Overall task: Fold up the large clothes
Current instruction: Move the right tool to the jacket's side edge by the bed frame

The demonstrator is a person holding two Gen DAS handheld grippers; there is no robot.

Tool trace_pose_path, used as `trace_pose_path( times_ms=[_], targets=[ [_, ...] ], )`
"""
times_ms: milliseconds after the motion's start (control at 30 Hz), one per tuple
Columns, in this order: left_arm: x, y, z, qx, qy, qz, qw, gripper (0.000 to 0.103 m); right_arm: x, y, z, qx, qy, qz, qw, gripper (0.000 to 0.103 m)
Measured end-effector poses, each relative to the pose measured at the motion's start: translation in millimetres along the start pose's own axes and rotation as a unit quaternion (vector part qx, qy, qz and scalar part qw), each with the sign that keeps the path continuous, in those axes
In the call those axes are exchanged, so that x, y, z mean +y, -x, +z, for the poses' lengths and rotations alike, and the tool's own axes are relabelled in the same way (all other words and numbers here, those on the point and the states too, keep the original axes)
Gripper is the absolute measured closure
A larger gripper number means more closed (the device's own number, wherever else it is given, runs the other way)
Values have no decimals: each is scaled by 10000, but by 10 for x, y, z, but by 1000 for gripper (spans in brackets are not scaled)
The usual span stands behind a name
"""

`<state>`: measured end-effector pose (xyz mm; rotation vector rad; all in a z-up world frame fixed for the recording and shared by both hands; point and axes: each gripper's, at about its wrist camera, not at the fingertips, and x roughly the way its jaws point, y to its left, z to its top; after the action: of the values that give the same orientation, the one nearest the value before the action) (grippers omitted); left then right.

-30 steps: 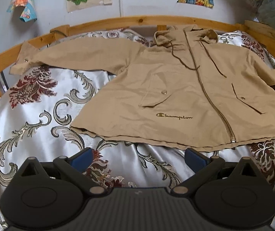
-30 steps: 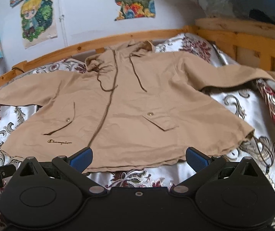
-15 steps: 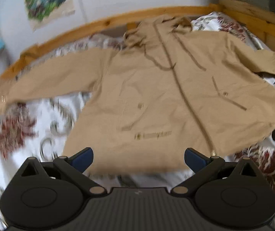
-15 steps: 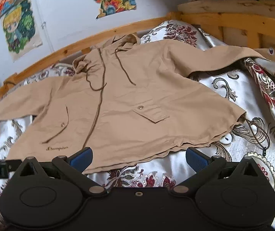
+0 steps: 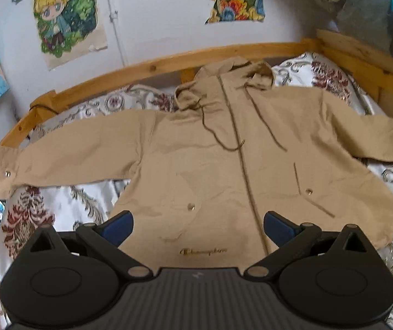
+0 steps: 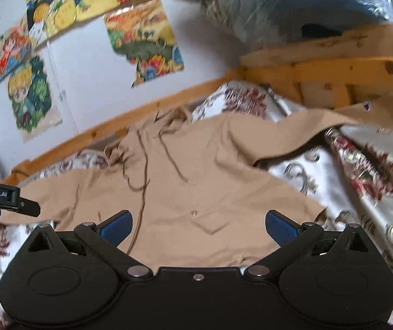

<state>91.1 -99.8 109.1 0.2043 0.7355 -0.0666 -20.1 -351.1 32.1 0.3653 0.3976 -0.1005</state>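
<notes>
The left tool (image 5: 198,227) hangs with its blue-padded fingers spread wide and nothing between them, over the lower hem of the tan hooded jacket (image 5: 224,165), near its embroidered chest logo (image 5: 203,251). The right tool (image 6: 198,227) is likewise spread and empty, over the jacket's (image 6: 196,187) other half by a snap pocket. The jacket lies face up, zipped, both sleeves stretched outward, drawstrings loose, on the floral satin bedspread (image 5: 59,206) inside a wooden bed frame (image 5: 147,68).
</notes>
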Motion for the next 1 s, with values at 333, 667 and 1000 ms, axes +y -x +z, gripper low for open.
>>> trace_pose_path(
  times_ms=[333, 667, 1000],
  targets=[
    [-194, -356, 201, -59, 82, -276, 9996, 1, -188, -52, 76, 3, -419, -379, 9984, 1],
    [-447, -888, 383, -187, -233, -739, 9968, 1, -172, -102, 171, -148, -258, -373, 9989, 1],
    [-530, -1506, 23, -226, -84, -931, 9954, 1, -433, -340, 673, -123, 283, -908, 9954, 1]
  ],
)
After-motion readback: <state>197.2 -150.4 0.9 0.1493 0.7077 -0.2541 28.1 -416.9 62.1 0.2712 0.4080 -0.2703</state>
